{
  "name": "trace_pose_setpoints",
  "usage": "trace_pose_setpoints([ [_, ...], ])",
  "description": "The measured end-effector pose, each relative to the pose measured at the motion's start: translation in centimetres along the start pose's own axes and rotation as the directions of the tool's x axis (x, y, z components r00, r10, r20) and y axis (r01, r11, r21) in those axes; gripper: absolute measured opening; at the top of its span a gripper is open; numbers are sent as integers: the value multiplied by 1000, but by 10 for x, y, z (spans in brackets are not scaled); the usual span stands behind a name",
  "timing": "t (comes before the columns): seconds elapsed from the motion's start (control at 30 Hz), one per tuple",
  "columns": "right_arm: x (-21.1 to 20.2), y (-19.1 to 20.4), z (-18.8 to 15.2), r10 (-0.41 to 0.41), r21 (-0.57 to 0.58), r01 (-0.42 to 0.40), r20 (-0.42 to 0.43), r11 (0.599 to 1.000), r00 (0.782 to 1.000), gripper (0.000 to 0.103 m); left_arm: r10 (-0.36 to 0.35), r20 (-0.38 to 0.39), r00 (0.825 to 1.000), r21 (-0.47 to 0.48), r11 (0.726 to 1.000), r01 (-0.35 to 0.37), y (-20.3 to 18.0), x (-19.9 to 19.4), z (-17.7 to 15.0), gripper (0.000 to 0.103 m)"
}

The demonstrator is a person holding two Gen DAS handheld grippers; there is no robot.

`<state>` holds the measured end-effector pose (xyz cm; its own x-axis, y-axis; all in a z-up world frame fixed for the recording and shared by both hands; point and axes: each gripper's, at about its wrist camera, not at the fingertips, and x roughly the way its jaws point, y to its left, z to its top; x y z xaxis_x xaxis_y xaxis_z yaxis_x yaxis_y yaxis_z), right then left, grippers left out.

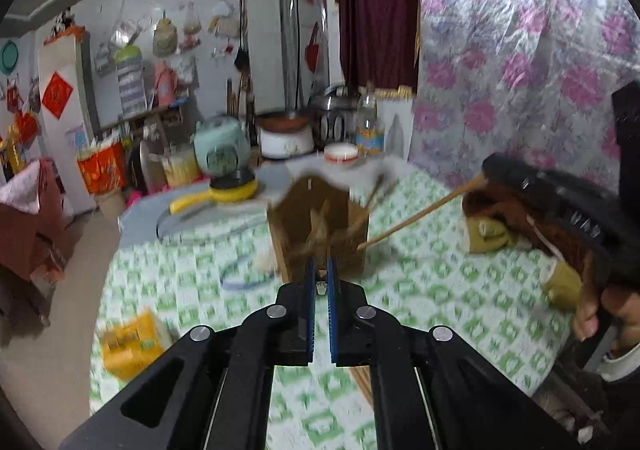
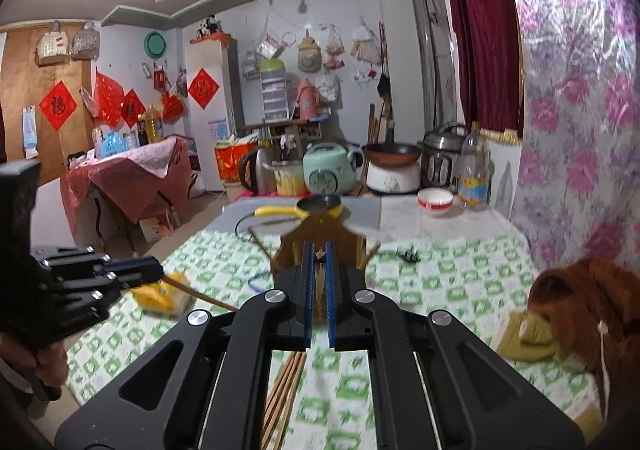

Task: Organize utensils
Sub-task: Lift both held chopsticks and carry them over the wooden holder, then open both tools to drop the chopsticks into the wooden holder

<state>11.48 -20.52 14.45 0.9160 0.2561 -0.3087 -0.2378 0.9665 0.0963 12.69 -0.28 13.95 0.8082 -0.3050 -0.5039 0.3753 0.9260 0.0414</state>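
A wooden utensil holder [image 1: 320, 217] [image 2: 320, 238] stands mid-table on the green-checked cloth, with a few chopsticks [image 1: 376, 189] leaning in it. My left gripper [image 1: 320, 278] [image 2: 158, 272] is shut on a chopstick [image 2: 200, 296], which juts from its tips. In its own view the stick is only a brown blur in front of the holder. My right gripper [image 2: 320, 262] [image 1: 486, 173] is shut on another chopstick [image 1: 420, 211] that slants toward the holder's right side. Both grippers hang above the table, short of the holder. Several more chopsticks [image 2: 288, 382] [image 1: 360, 378] lie on the cloth beneath them.
A yellow packet [image 1: 128, 342] [image 2: 160, 296] lies near the table's left edge. A brown plush toy [image 1: 512, 217] [image 2: 580, 310] sits at the right by the flowered wall. Behind the holder are a yellow pan [image 2: 308, 207], a red-rimmed bowl [image 2: 435, 201] and a bottle [image 2: 474, 173].
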Motion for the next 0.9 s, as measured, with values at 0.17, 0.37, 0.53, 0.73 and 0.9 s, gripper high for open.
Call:
trace_pose_setpoints([
  [0.17, 21, -2, 24, -21, -20, 21, 22, 1000, 1000, 6, 27, 76, 997, 13, 1000, -28, 4, -2, 45, 6],
  [0.37, 67, -5, 27, -38, -45, 37, -21, 998, 999, 6, 56, 62, 997, -9, 998, -56, 9, 35, 68, 6],
  [0.53, 108, -8, 17, -37, -37, 33, -84, 999, 996, 6, 66, -23, 998, -12, 998, -66, 8, 88, 60, 6],
  [0.73, 140, -18, 5, -14, 19, 17, -146, 1000, 989, 12, 68, -98, 993, -50, 996, -74, 14, 126, 46, 23],
  [0.9, 119, -23, 2, -17, 61, 23, -97, 998, 995, 42, 98, -67, 993, -64, 993, -102, 15, 110, 40, 47],
])
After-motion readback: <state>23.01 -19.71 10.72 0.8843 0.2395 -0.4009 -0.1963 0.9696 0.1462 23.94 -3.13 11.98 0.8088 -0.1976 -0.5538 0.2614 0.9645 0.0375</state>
